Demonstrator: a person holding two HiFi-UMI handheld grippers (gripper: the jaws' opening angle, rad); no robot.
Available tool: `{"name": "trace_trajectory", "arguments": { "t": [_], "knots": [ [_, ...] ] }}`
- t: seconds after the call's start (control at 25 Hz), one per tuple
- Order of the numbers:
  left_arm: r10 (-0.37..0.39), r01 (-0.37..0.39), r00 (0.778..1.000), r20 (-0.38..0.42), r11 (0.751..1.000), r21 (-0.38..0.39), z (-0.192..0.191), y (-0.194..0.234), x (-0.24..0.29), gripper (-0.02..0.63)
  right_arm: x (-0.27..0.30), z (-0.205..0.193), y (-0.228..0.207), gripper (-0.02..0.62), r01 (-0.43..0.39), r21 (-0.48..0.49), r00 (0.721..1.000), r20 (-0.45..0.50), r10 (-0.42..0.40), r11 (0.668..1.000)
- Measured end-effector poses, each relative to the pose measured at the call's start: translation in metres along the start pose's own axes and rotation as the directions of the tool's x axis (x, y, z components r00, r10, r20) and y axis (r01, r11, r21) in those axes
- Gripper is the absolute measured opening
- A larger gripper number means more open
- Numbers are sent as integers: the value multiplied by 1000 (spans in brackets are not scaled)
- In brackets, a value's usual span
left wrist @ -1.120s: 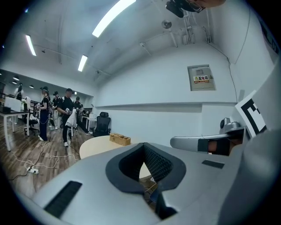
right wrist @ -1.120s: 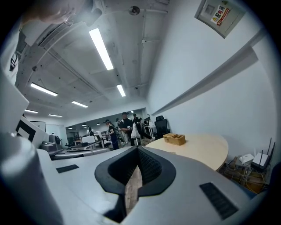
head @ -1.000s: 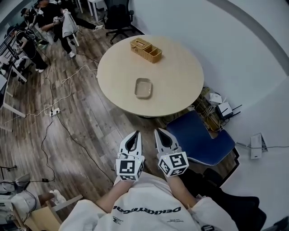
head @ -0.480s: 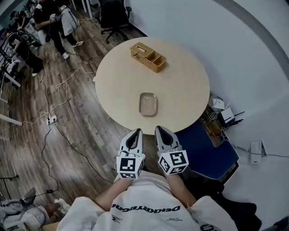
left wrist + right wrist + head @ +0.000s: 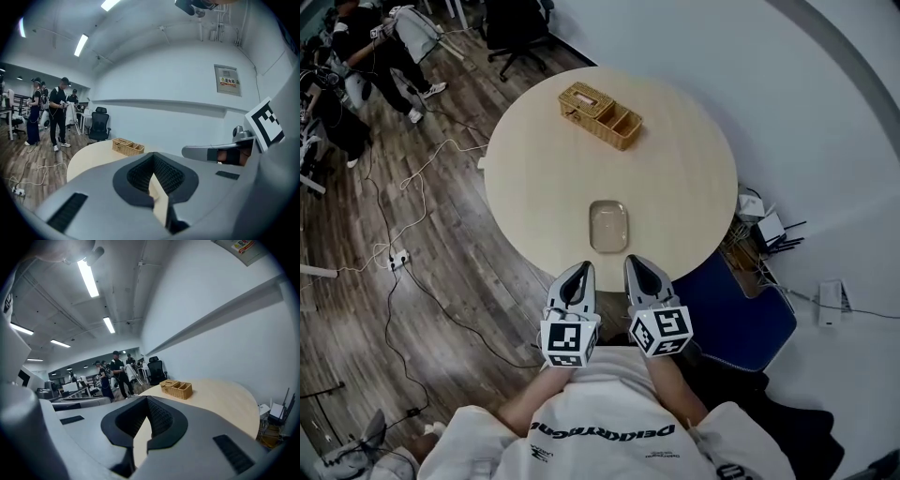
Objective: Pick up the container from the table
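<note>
Round pale table [image 5: 675, 178] nearer, shallow rounded-rectangular container [image 5: 608, 226]

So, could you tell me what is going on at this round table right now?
A person is at the near edge of the round table with a gripper in each hand. The left gripper and right gripper are side by side, close to the body, both with jaws together and nothing between them. The container, a shallow beige dish, lies on the table just ahead of them, untouched. A wicker basket sits on the far side.
</note>
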State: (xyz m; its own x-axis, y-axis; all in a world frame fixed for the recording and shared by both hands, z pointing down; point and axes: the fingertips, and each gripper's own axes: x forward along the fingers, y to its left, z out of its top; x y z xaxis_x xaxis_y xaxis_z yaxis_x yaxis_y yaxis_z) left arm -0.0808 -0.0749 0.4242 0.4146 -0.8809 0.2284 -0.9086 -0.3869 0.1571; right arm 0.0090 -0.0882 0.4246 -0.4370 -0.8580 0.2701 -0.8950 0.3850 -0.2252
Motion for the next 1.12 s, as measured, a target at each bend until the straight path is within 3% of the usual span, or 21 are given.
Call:
{"name": "trace_trajectory", "arguments": {
  "t": [0.4, 0.84, 1.12],
  "knots": [
    [-24, 24, 997, -67, 1000, -9, -33, 8, 39, 15, 31, -25, -24, 31, 22, 31, 996, -81, -20, 999],
    [13, -16, 983, -184, 1000, -17, -76, 21, 90, 15, 74, -65, -61, 32, 13, 68, 981, -193, 0, 998],
    [61, -81, 966, -251, 994, -71, -102, 38, 122, 15, 96, -96, -88, 32, 31, 87, 965, -262, -8, 996]
  ]
}}
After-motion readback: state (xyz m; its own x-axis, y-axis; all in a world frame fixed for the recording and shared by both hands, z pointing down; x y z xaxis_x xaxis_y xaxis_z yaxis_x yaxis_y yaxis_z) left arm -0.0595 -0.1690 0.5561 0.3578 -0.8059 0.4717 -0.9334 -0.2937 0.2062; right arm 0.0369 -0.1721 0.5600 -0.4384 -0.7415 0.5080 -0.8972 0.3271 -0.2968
